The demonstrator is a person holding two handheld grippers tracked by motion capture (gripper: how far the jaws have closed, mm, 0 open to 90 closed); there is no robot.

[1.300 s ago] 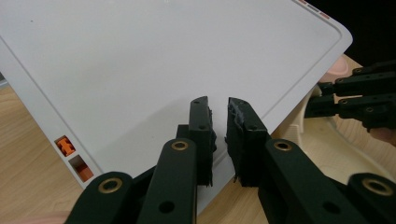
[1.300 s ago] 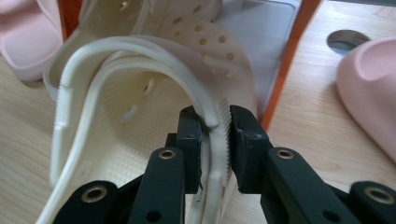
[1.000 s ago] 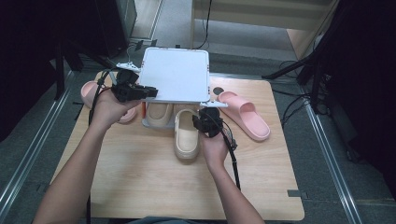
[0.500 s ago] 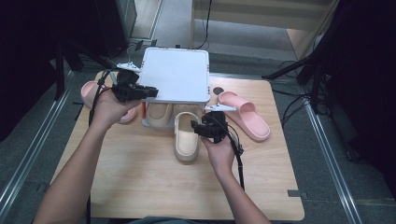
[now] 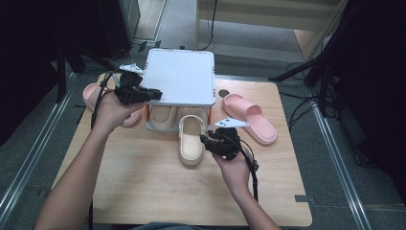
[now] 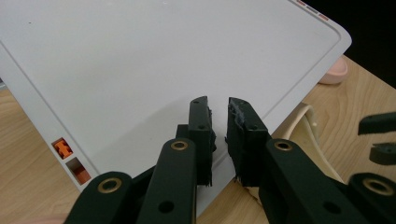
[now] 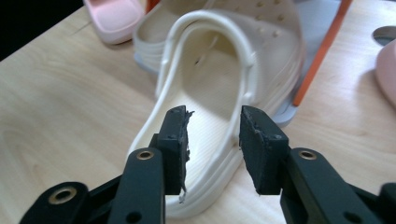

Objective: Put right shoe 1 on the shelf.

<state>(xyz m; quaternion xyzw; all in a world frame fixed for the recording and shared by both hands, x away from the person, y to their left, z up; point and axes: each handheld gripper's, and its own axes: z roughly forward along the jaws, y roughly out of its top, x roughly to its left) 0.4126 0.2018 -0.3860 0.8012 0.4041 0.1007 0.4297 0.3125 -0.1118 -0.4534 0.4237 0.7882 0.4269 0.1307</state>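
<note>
A white rack with a flat top panel (image 5: 179, 76) stands at the table's far middle. One beige slipper (image 5: 191, 141) lies with its toe under the rack and its heel out in front; a second one (image 5: 165, 115) sits under the panel. My right gripper (image 5: 203, 139) is at the outer slipper's right side. In the right gripper view its jaws (image 7: 214, 140) have just been closing; they stand apart, astride that slipper's (image 7: 210, 79) side rim without pressing it. My left gripper (image 5: 155, 94) rests at the panel's (image 6: 140, 60) front left edge, its jaws (image 6: 218, 126) a narrow gap apart with nothing between them.
A pink slipper (image 5: 249, 117) lies right of the rack, and another (image 5: 93, 96) lies left of it, behind my left hand. A small round disc (image 5: 222, 92) sits near the rack's right side. An orange leg (image 7: 322, 51) holds up the rack. Bare wood stretches toward the near edge.
My right hand has drawn back from the rack toward the near edge, alongside the beige slipper. The left hand, the rack and the slippers have stayed where they were.
</note>
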